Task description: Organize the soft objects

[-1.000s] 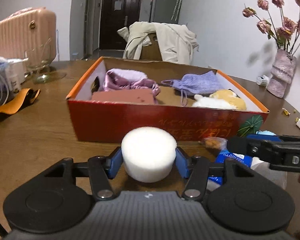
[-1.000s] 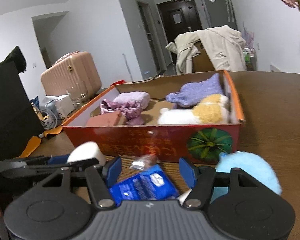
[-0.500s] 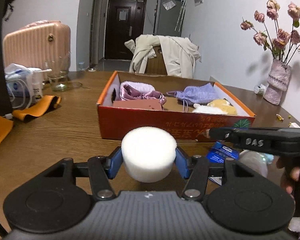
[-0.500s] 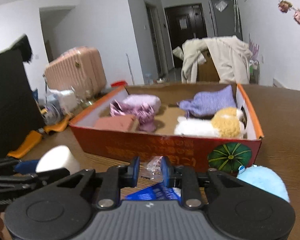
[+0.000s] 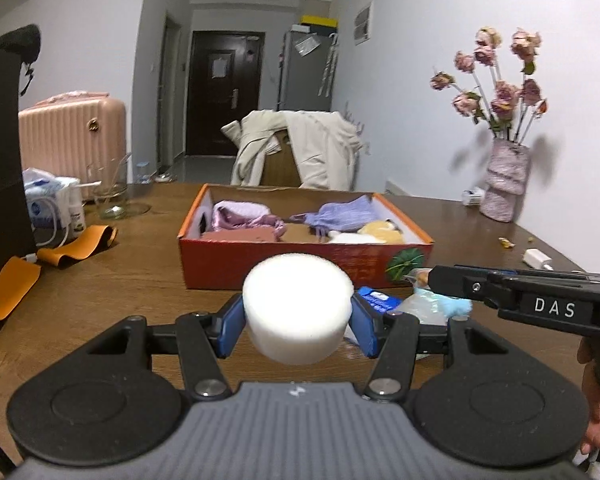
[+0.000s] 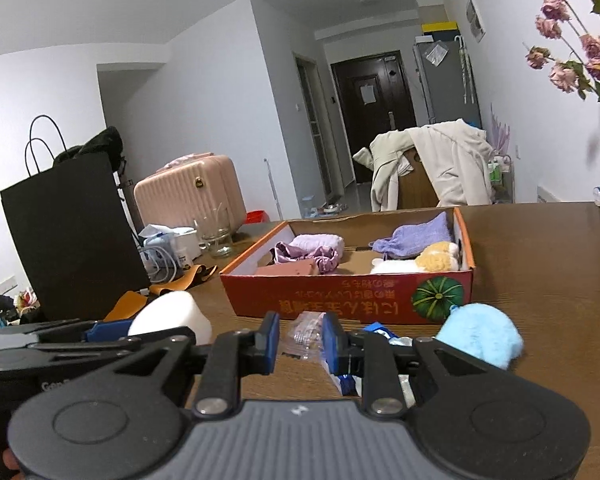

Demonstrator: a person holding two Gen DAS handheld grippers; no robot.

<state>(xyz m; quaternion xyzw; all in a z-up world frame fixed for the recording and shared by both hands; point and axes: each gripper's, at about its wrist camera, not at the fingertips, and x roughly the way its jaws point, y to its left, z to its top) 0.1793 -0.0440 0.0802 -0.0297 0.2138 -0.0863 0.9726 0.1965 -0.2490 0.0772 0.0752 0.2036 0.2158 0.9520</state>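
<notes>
one red box [image 5: 300, 268] on the table, holding five soft things. left gripper [image 5: 298, 322] clamps one white sponge [image 5: 298, 306] before it; right gripper [image 6: 300, 342] narrow, whether gripping the clear packet [image 6: 306, 334] is unclear.

Narrowly parted right tongs [image 6: 300, 340] (empty) before red box [image 6: 348, 300].

I'm working in a home: pink suitcase [image 5: 72, 136], coat-draped chair [image 5: 296, 148], vase of dried roses [image 5: 504, 192], wooden dining table [image 5: 140, 256].
</notes>
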